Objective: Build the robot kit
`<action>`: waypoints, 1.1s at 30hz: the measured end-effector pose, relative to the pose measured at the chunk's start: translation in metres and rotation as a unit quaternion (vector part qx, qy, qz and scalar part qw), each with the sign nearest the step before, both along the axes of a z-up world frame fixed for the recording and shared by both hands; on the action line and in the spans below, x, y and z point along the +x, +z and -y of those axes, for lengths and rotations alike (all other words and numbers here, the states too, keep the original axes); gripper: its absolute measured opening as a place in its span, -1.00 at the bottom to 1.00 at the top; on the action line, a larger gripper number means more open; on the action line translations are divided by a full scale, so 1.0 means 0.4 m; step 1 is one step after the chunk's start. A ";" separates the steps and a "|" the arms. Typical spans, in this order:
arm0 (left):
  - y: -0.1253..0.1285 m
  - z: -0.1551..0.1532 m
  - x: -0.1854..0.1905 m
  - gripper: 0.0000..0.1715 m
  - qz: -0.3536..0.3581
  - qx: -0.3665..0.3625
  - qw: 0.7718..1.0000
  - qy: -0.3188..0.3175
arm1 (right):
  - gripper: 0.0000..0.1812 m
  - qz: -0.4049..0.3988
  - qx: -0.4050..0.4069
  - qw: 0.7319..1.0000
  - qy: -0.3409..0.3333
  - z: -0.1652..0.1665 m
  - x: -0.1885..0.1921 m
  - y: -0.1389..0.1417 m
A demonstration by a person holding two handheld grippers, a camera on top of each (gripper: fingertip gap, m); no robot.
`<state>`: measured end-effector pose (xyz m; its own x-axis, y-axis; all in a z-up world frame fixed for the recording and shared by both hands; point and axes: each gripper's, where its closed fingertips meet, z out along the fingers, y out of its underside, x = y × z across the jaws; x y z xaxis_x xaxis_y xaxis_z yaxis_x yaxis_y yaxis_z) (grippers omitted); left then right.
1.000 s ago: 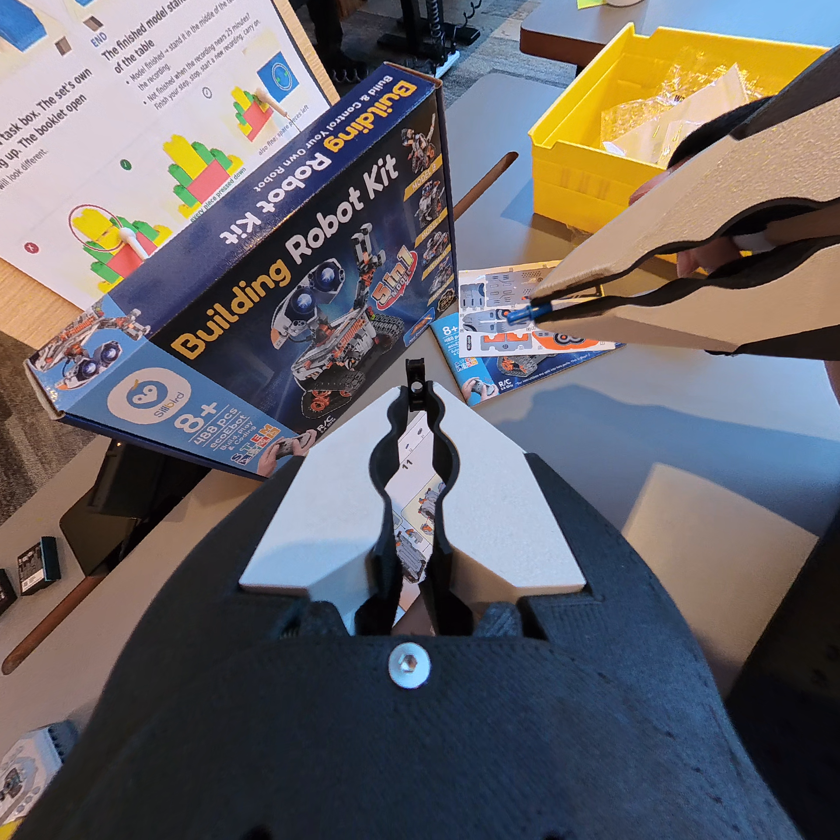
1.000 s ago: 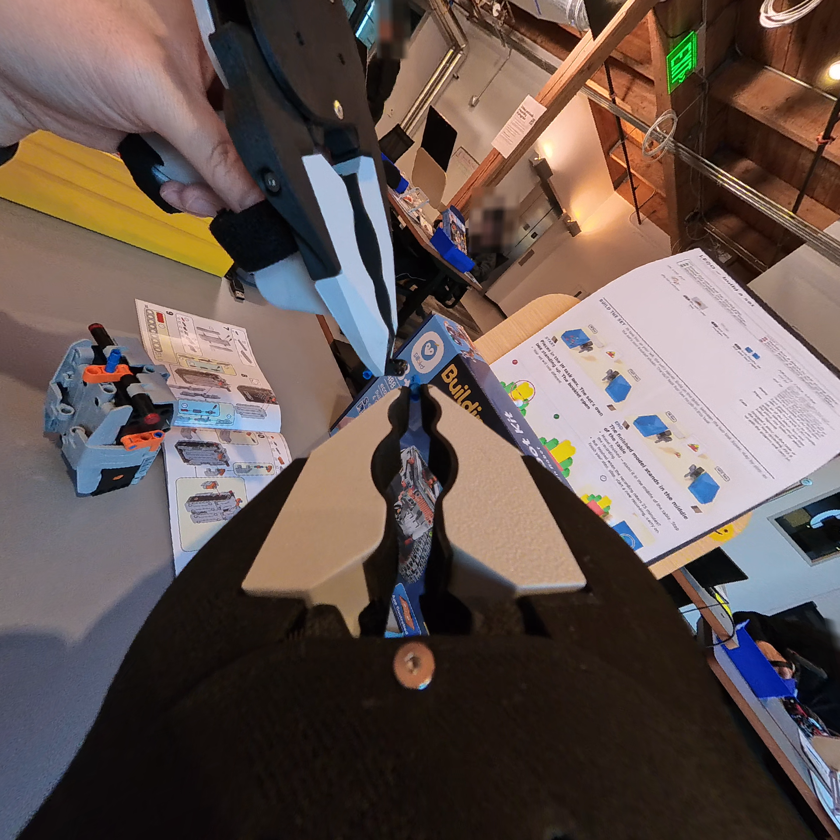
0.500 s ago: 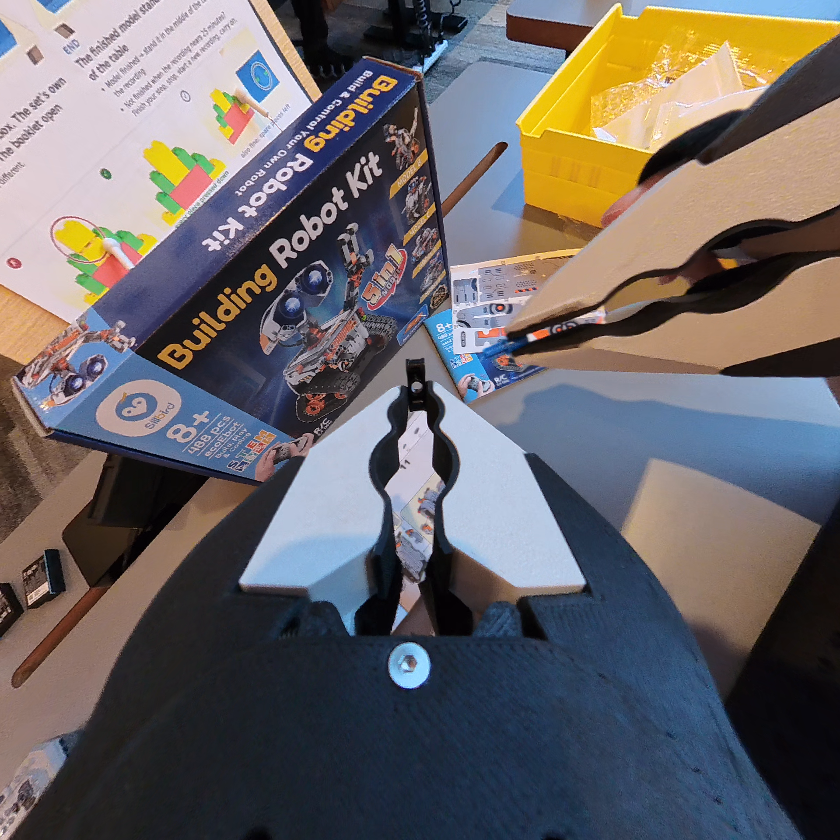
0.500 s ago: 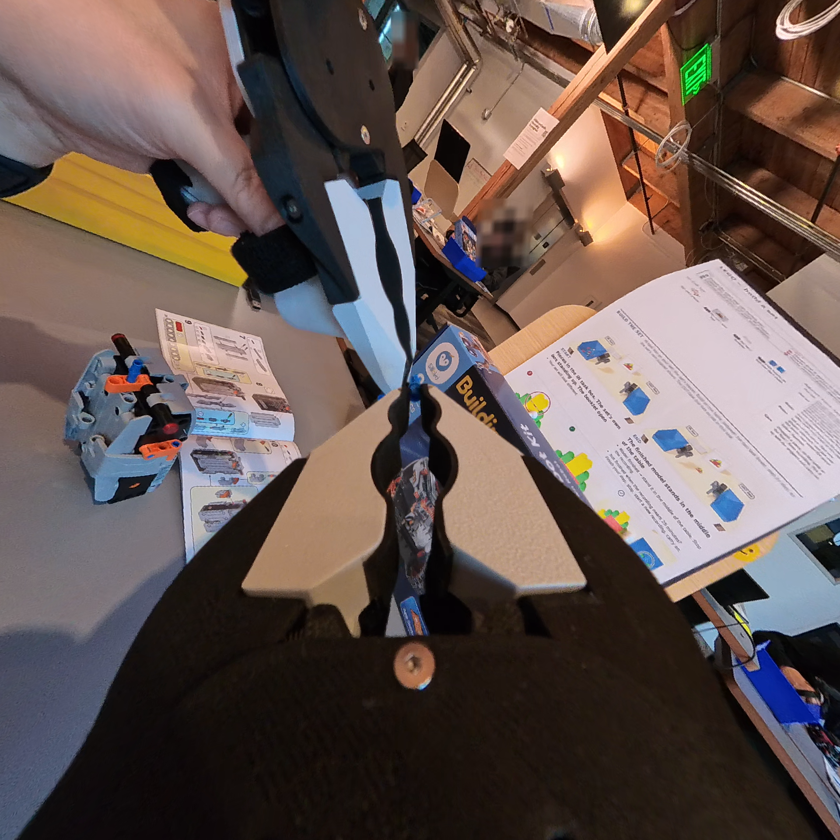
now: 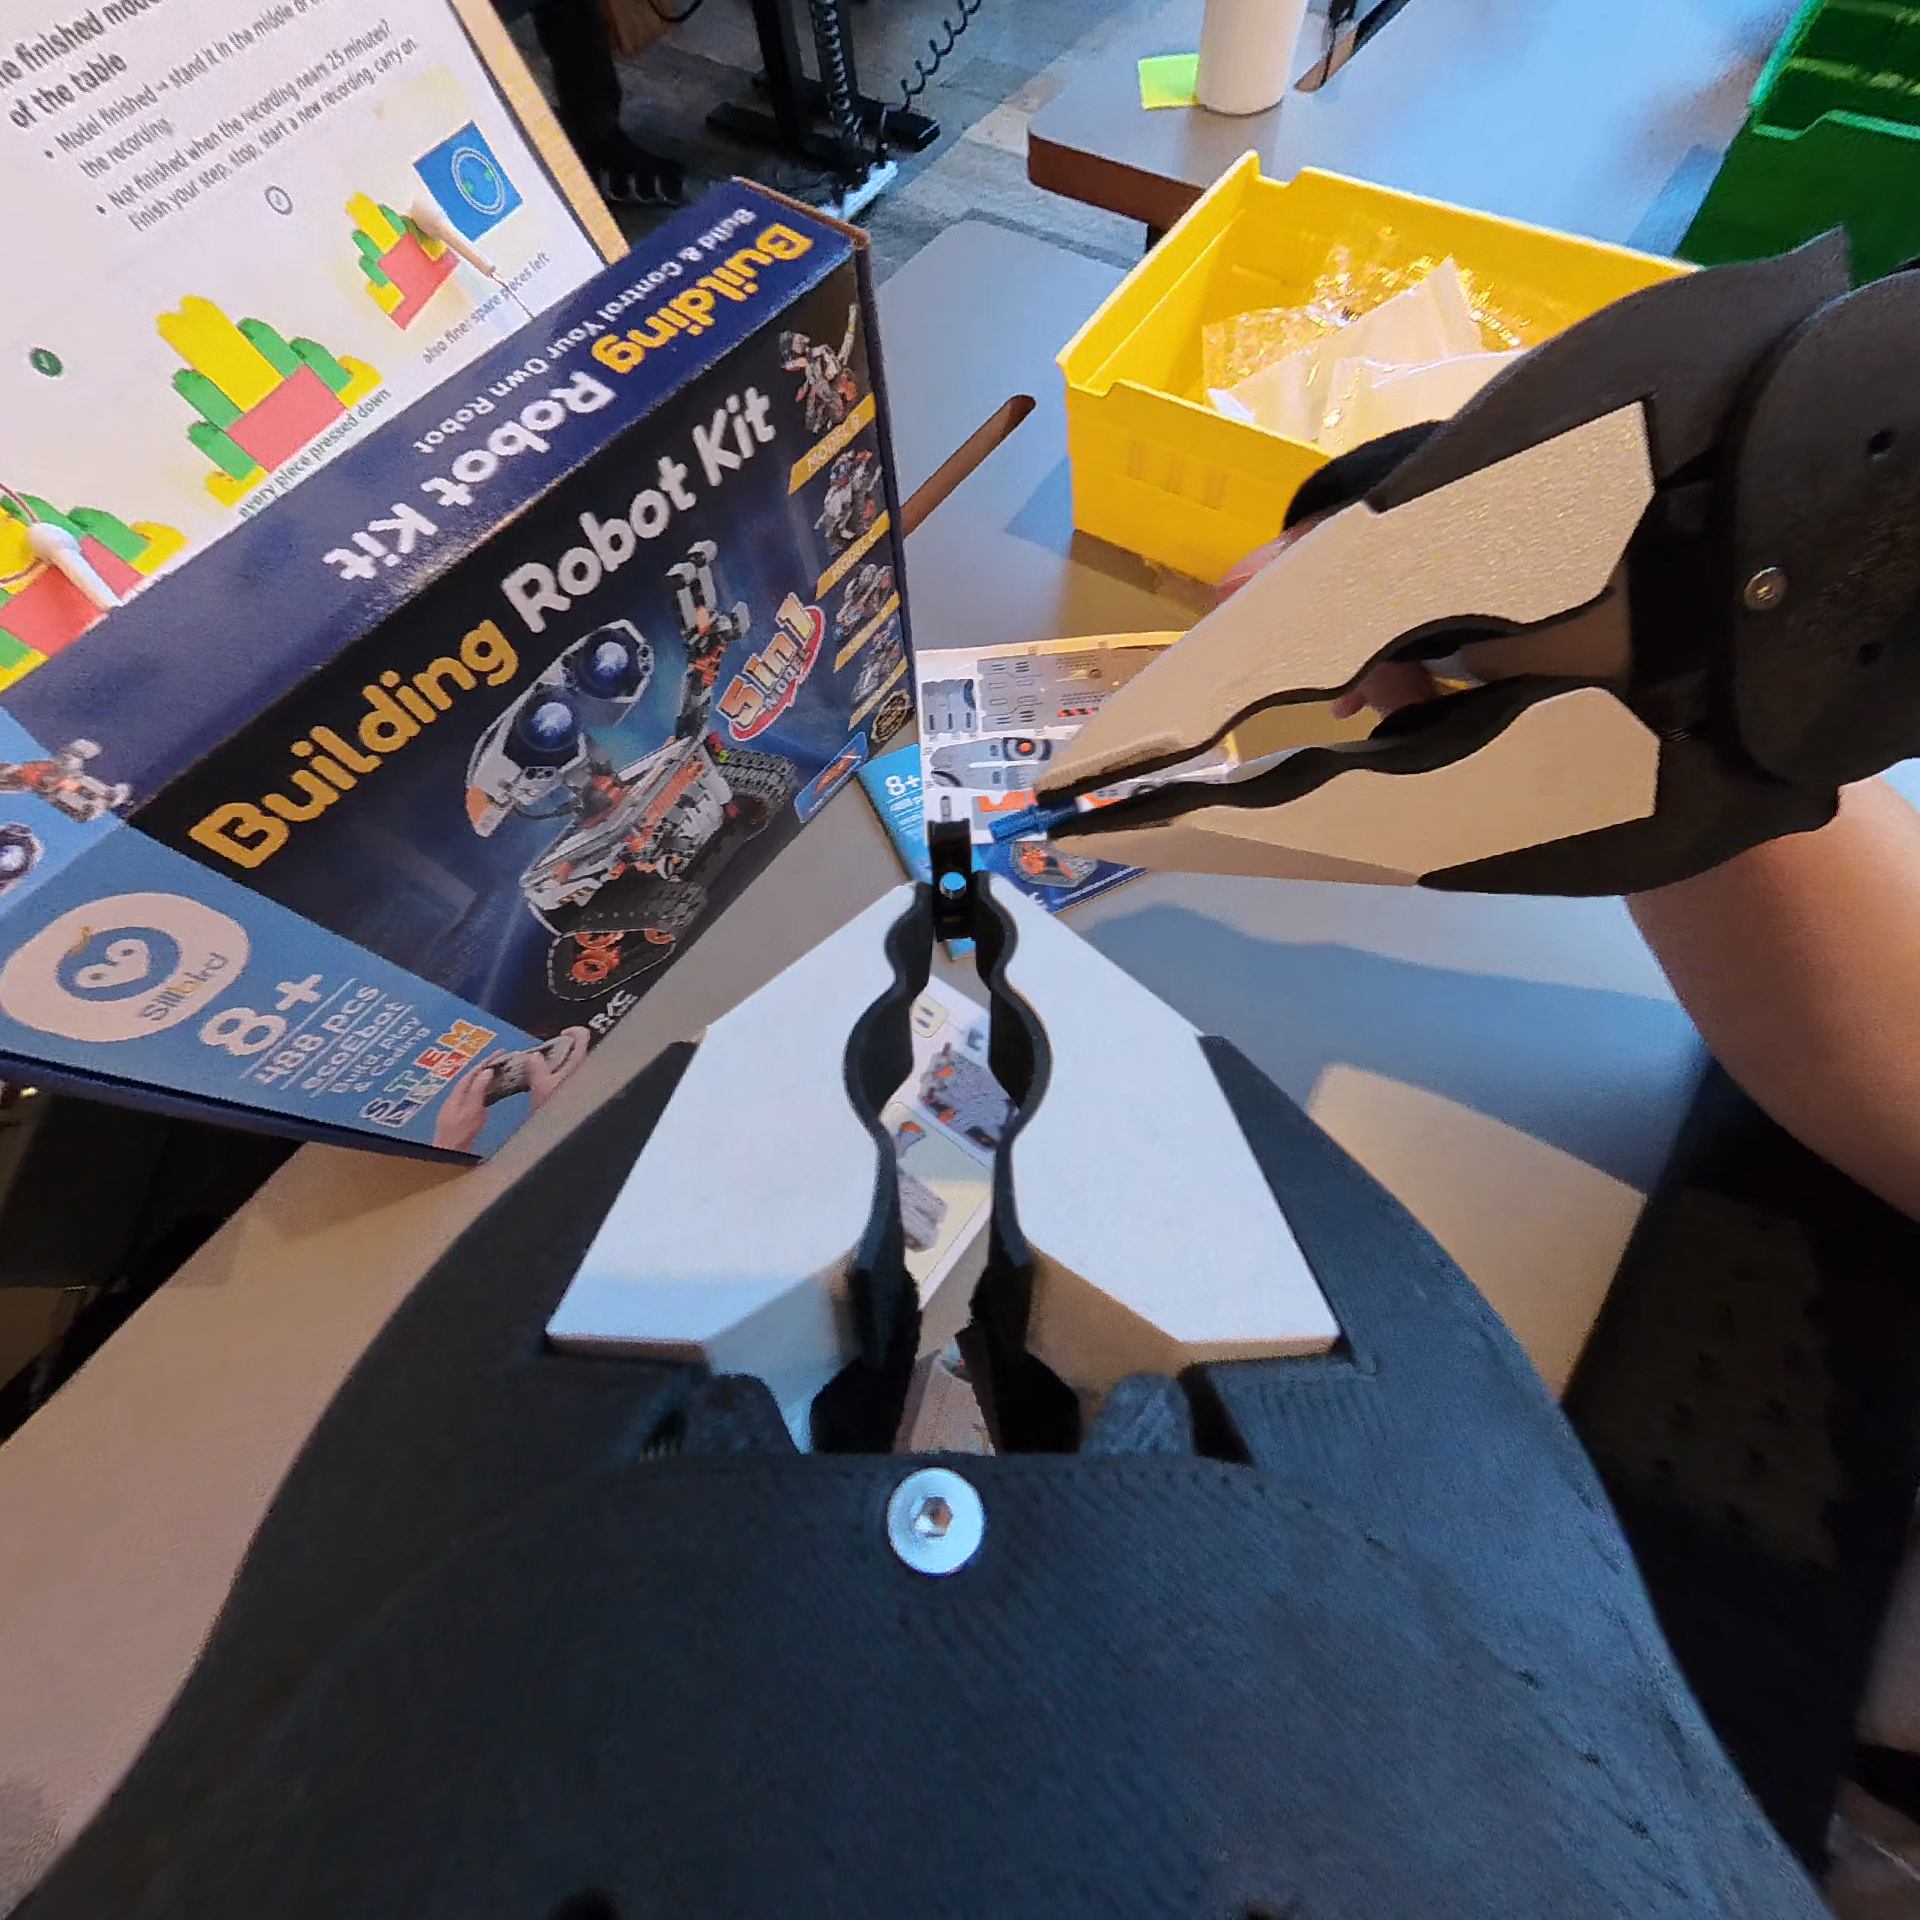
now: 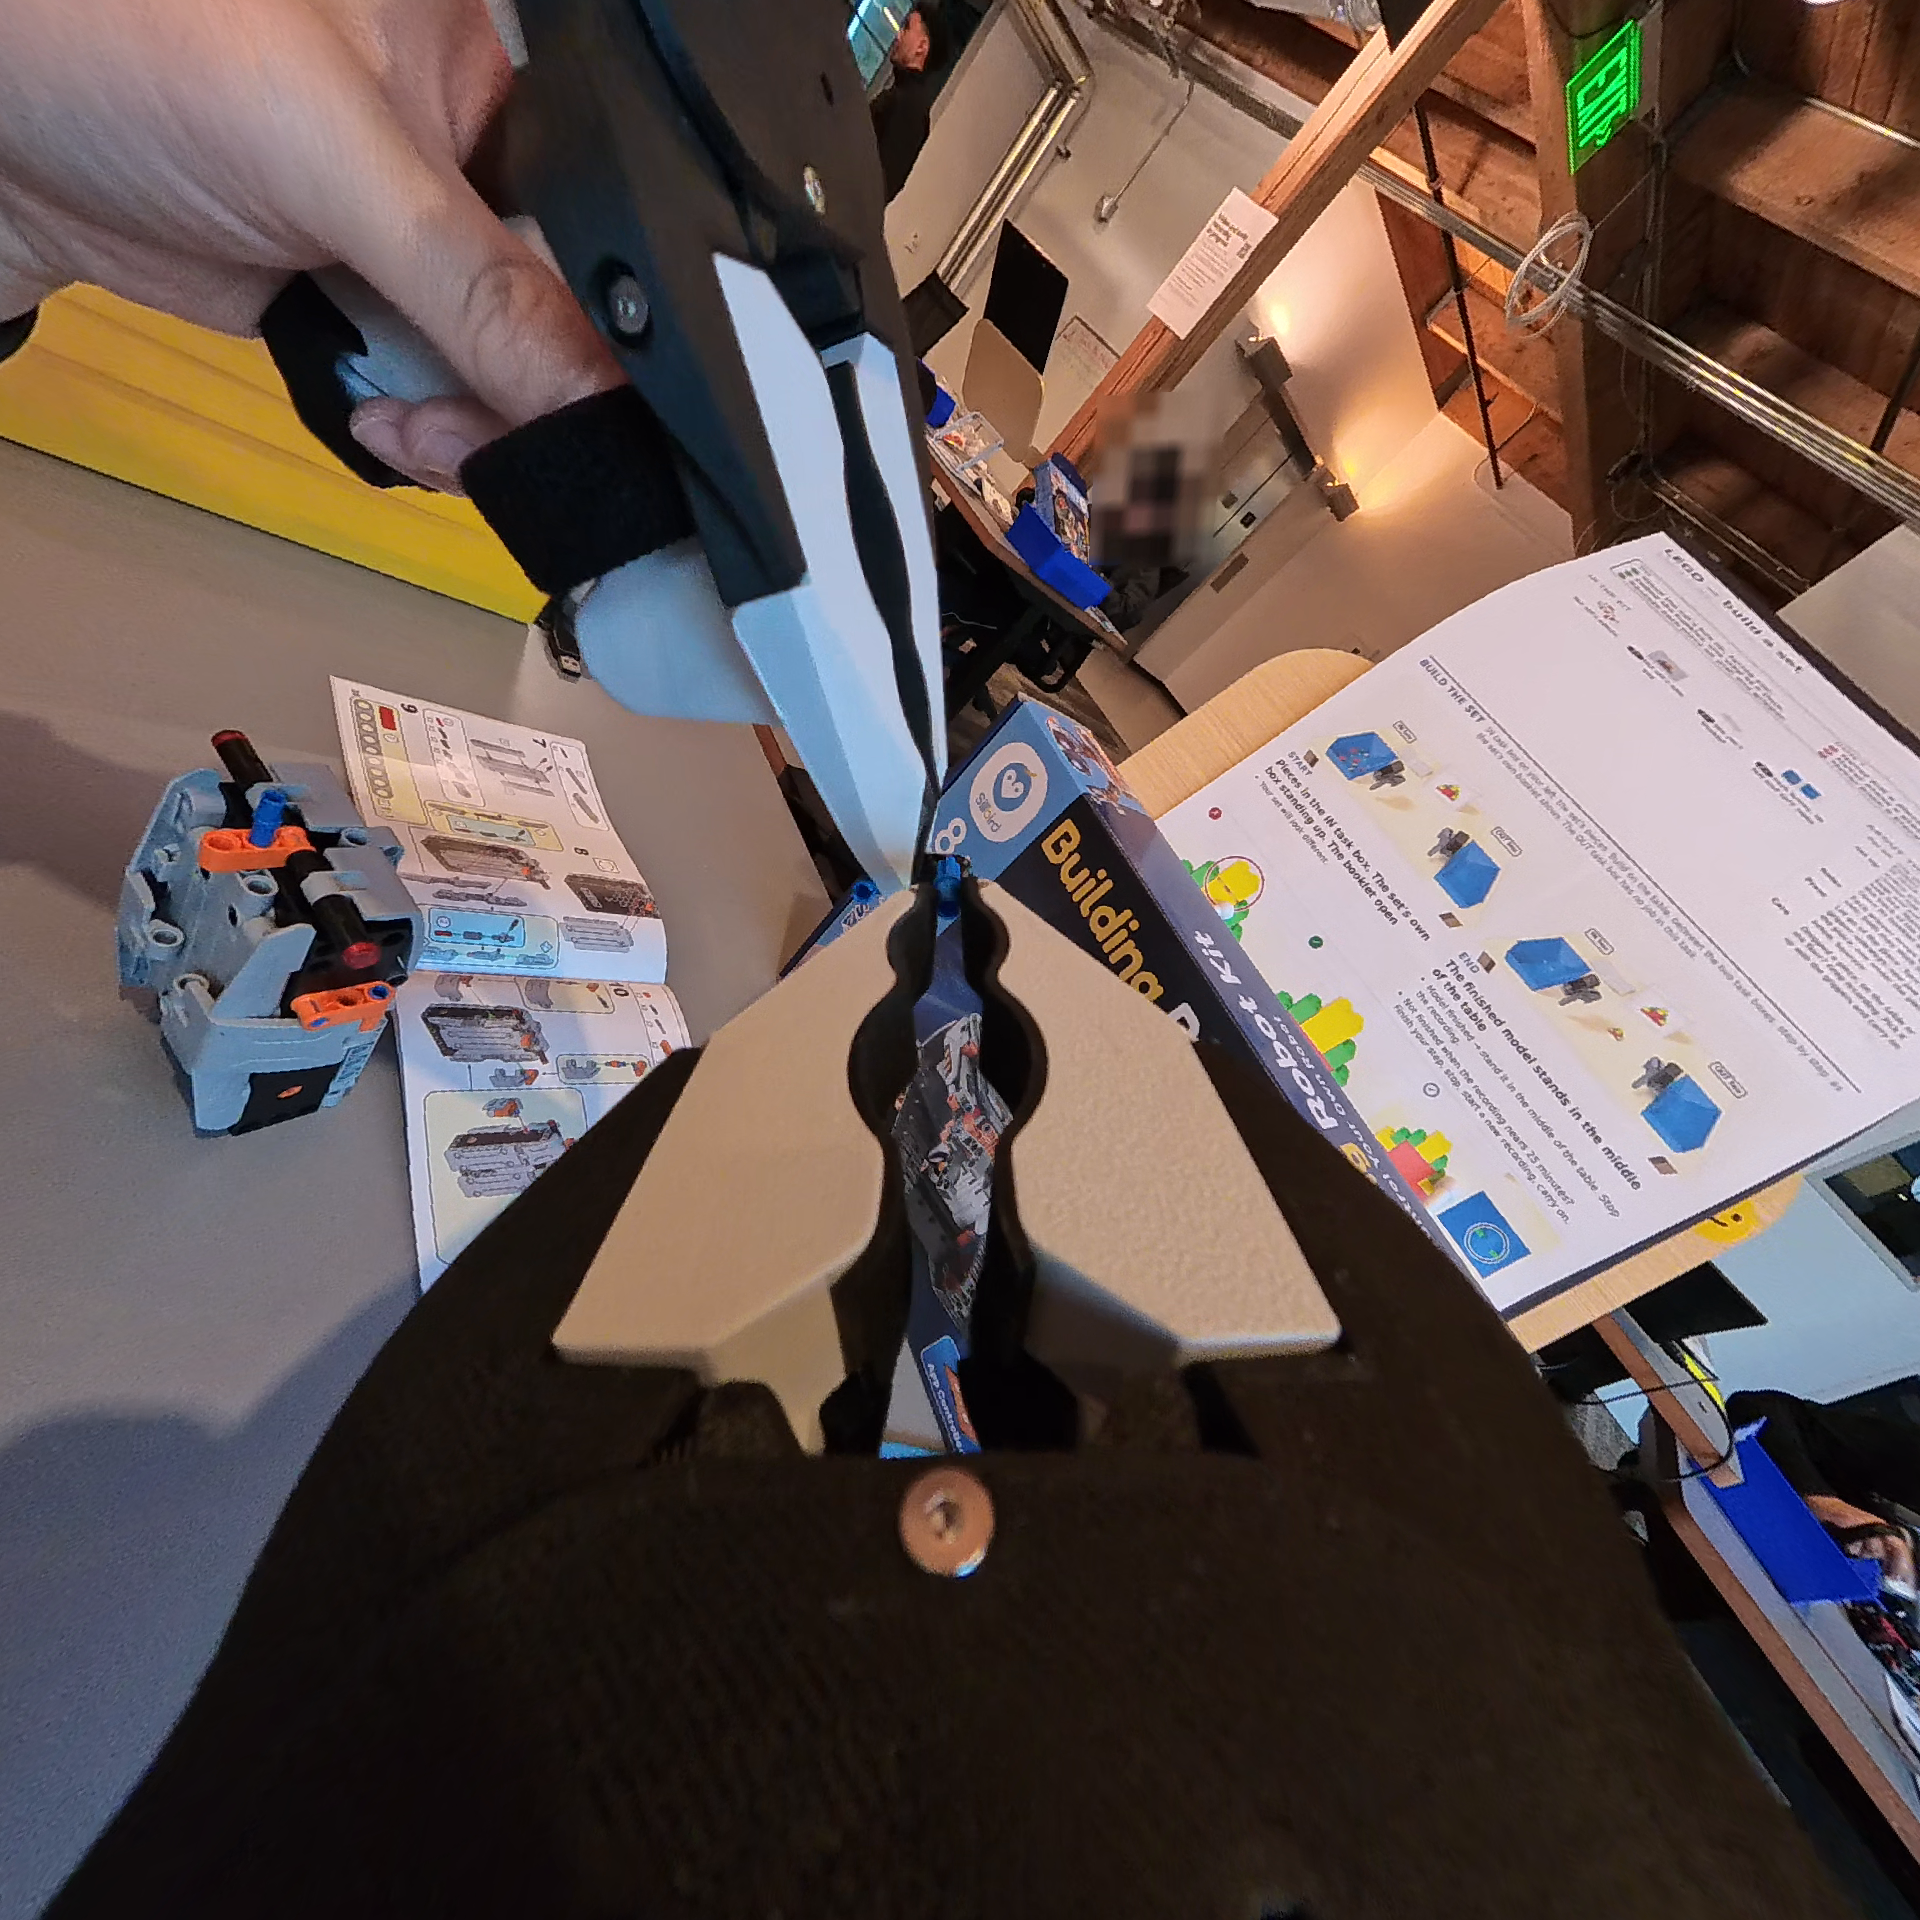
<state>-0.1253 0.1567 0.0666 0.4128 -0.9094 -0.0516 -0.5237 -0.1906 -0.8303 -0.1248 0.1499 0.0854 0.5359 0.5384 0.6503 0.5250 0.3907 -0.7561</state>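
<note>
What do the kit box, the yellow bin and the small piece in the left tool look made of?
Kit box: printed cardboard, slightly glossy, judging by its folded edges and an open flap. Yellow bin: moulded plastic, smooth, with ribbed walls and a rolled rim. Black piece pinched in the left tool: probably hard plastic, matte, with a round hole, like a building-set connector; too small to be sure.

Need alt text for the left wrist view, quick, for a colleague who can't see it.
The left gripper is shut on a small black piece, and the right gripper, shut on a blue pin, points at it from the right. Behind: a tilted kit box, a yellow bin.
</note>
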 end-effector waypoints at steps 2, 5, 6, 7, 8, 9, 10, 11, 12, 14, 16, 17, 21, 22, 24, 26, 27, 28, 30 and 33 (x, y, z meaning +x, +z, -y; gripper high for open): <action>0.005 0.006 0.003 -0.94 0.010 -0.008 1.000 -0.006 | -0.96 -0.003 -0.001 1.000 0.001 0.000 0.000 0.001; 0.010 0.008 0.002 -0.94 0.016 -0.009 1.000 -0.008 | -0.96 -0.003 -0.002 1.000 0.001 0.000 0.001 0.001; 0.012 0.010 0.002 -0.94 0.020 -0.013 1.000 -0.008 | -0.96 -0.003 -0.002 1.000 0.000 -0.001 0.002 0.000; 0.013 0.011 0.002 -0.94 0.022 -0.017 1.000 -0.009 | -0.96 -0.004 -0.001 1.000 0.000 0.000 0.002 0.002; 0.014 0.012 0.002 -0.94 0.024 -0.019 0.999 -0.010 | -0.96 -0.006 -0.001 1.000 0.002 0.001 0.002 0.003; 0.014 0.012 0.002 -0.94 0.023 -0.018 1.000 -0.011 | -0.96 -0.006 -0.002 1.000 0.002 0.001 0.002 0.002; 0.014 0.012 0.001 -0.94 0.022 -0.016 1.000 -0.011 | -0.96 -0.006 -0.003 1.000 0.001 0.000 0.002 0.002; 0.013 0.011 0.000 -0.94 0.020 -0.012 1.000 -0.009 | -0.96 -0.008 -0.005 1.000 0.000 -0.001 0.001 0.002; 0.013 0.009 -0.001 -0.94 0.017 -0.007 1.000 -0.007 | -0.96 -0.012 -0.011 1.000 -0.001 -0.003 0.001 0.001; 0.017 0.002 -0.001 -0.94 0.015 0.008 1.000 0.002 | -0.96 -0.028 -0.020 0.999 -0.008 -0.010 0.002 0.003; 0.017 -0.005 -0.003 -0.94 0.010 0.018 1.000 0.014 | -0.96 -0.044 -0.030 0.998 -0.013 -0.016 0.000 0.004; 0.015 -0.008 -0.005 -0.94 0.006 0.020 1.000 0.018 | -0.96 -0.045 -0.031 0.998 -0.016 -0.019 -0.001 0.001; 0.016 -0.019 -0.006 -0.94 0.012 0.016 0.999 0.035 | -0.96 -0.061 -0.030 0.997 -0.034 -0.030 -0.002 0.002; 0.018 -0.021 -0.006 -0.94 0.015 0.015 0.999 0.039 | -0.96 -0.066 -0.029 0.997 -0.039 -0.033 -0.002 0.004; 0.020 -0.026 -0.007 -0.94 0.020 0.015 0.999 0.048 | -0.96 -0.076 -0.028 0.995 -0.051 -0.038 -0.003 0.007; 0.019 -0.031 -0.008 -0.94 0.019 0.017 0.998 0.055 | -0.96 -0.072 -0.020 0.995 -0.063 -0.042 -0.003 0.005; 0.016 -0.032 -0.009 -0.94 0.015 0.018 0.998 0.058 | -0.96 -0.065 -0.016 0.996 -0.067 -0.044 -0.004 0.002; 0.014 -0.033 -0.009 -0.94 0.011 0.019 0.998 0.059 | -0.96 -0.059 -0.015 0.996 -0.069 -0.045 -0.004 -0.001; 0.012 -0.033 -0.010 -0.94 0.005 0.023 0.998 0.059 | -0.96 -0.059 -0.016 0.996 -0.069 -0.046 -0.004 -0.003; 0.008 -0.030 -0.014 -0.94 -0.009 0.030 0.998 0.053 | -0.96 -0.051 -0.018 0.997 -0.059 -0.043 -0.007 -0.008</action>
<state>-0.1310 0.1686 0.0696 0.5051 -0.8556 -0.1134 -0.5183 -0.1956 -0.8325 -0.1276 0.1670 0.0823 0.6589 0.4894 0.5713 0.4855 0.3034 -0.8199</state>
